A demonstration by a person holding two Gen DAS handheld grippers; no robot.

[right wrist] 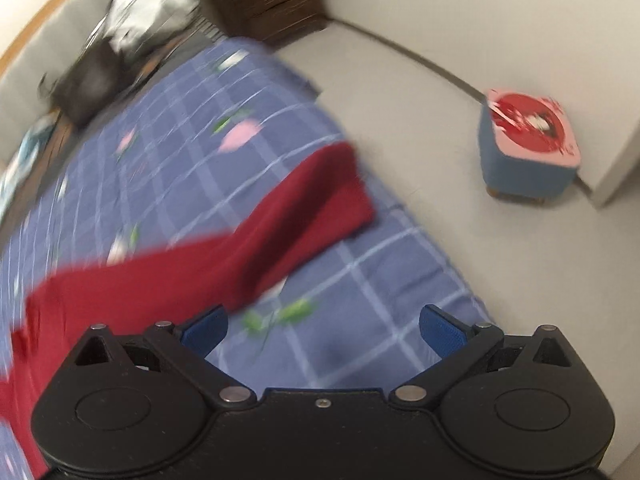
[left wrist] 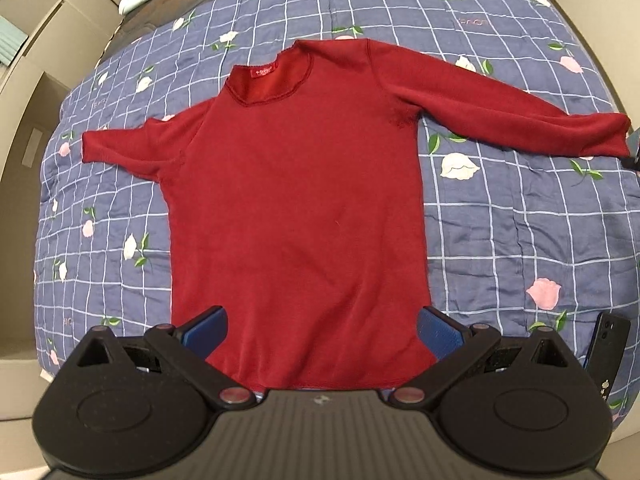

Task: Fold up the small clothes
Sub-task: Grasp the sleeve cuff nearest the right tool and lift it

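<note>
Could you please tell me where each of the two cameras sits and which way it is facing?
Left wrist: on the left gripper, above the hem, facing up the flat red shirt on the quilt; its open blue fingers show.
Right wrist: on the right gripper, blurred, facing the shirt's sleeve, the floor and a stool; open fingers show.
Shared: shirt and quilt.

bed quilt [left wrist: 500,220] blue checked floral | floor [right wrist: 400,100] pale | stool [right wrist: 528,152] blue
</note>
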